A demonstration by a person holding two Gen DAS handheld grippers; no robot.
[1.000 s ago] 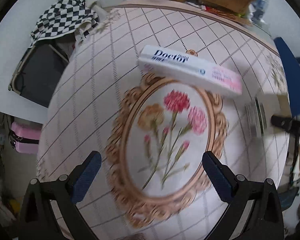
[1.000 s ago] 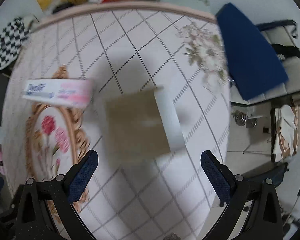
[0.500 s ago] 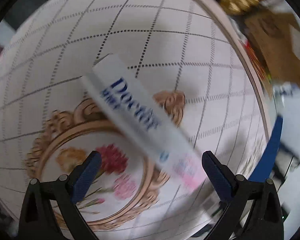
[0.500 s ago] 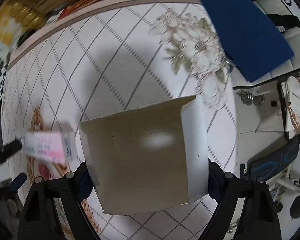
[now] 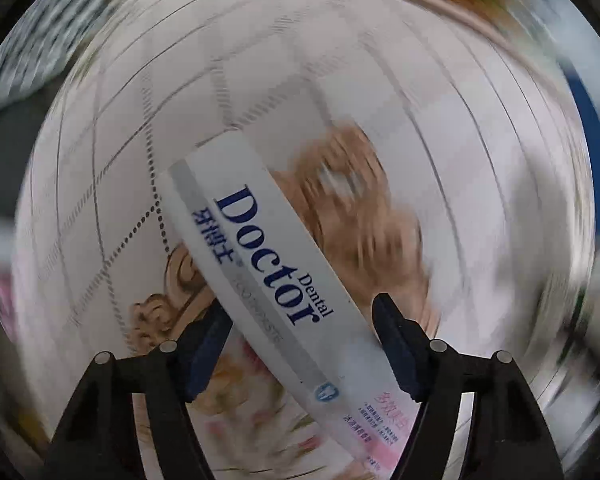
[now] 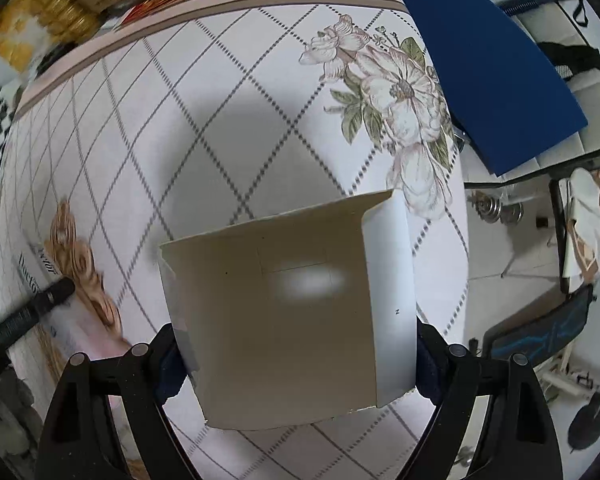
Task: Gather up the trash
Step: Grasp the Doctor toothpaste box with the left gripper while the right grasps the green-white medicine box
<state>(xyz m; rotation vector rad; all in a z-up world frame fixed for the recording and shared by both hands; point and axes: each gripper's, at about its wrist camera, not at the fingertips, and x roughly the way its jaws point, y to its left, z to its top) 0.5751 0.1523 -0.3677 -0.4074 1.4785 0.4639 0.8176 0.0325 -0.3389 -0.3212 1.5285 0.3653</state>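
While one toothpaste box (image 5: 284,292) sits between closing left fingers (image 5: 204,352), right fingers (image 6: 428,364) clamp one cardboard carton (image 6: 284,320).

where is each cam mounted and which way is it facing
Left wrist: on the left hand-held gripper, facing down at the toothpaste box between its fingers.
Right wrist: on the right hand-held gripper, facing down at the cardboard box between its fingers.
Shared: the toothpaste box and the flowered tablecloth.
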